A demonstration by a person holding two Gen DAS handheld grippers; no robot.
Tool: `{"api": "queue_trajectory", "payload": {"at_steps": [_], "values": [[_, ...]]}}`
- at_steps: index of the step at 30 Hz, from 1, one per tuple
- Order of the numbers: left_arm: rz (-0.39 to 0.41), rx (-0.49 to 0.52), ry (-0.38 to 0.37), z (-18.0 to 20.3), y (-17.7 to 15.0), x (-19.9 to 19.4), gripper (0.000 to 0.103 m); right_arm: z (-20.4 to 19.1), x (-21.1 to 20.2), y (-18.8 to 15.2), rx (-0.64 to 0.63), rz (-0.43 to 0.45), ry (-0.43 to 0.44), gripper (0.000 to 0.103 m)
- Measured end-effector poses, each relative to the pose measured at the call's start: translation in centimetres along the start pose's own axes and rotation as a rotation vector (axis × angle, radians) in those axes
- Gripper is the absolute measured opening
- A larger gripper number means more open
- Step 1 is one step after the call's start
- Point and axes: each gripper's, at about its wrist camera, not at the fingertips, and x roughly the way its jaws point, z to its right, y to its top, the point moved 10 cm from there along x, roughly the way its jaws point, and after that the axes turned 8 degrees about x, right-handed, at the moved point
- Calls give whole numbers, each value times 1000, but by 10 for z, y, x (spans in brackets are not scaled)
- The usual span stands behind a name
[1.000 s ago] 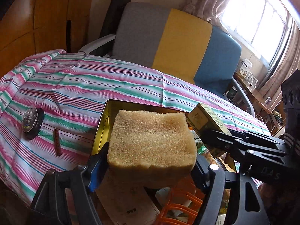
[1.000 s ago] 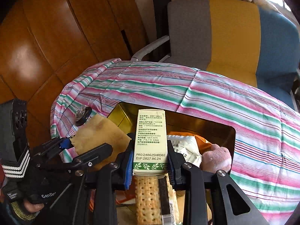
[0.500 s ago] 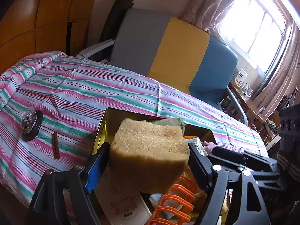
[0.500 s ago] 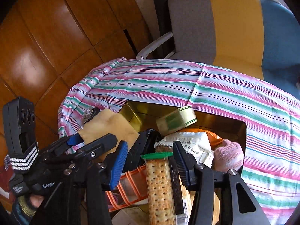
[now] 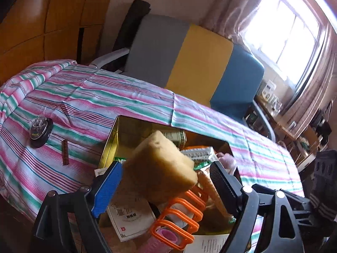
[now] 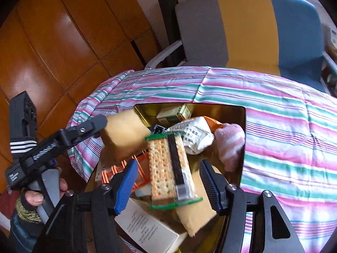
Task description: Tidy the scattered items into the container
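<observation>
In the gold rectangular metal tin [image 5: 109, 139], already crowded with packets, the yellow foam sponge block [image 5: 160, 166] tumbles free between the left gripper's [image 5: 166, 181] opening fingers, the right gripper [image 6: 168, 185] opens empty, while a round black-based trinket [image 5: 40, 130] and a small brown stick [image 5: 65, 151] still lie on the striped cloth [image 5: 88, 97].

Sponge [image 5: 160, 166] and green box [image 6: 173, 113] now loose in tin [image 5: 109, 141], both tools opening.
</observation>
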Motion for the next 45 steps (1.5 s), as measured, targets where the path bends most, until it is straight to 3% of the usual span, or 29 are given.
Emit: {"api": "queue_trajectory", "payload": {"at_steps": [7, 15, 22, 29, 34, 41, 45], "values": [[37, -2, 26, 18, -22, -23, 87, 11, -15, -22, -5, 12, -35, 72], [5, 61, 243, 28, -57, -55, 87, 13, -26, -42, -10, 37, -99, 88], [41, 32, 394, 12, -68, -93, 87, 5, -37, -58, -52, 70, -148, 100], [42, -20, 425, -8, -82, -115, 87, 1, -42, -72, -74, 90, -215, 103], [55, -32, 461, -14, -89, -128, 86, 6, -44, -75, -73, 95, -315, 103], [44, 65, 494, 1, -93, -130, 86, 6, -48, -74, -92, 118, -369, 103], [45, 112, 446, 21, -94, -131, 86, 4, -48, -76, -98, 112, -357, 103]]}}
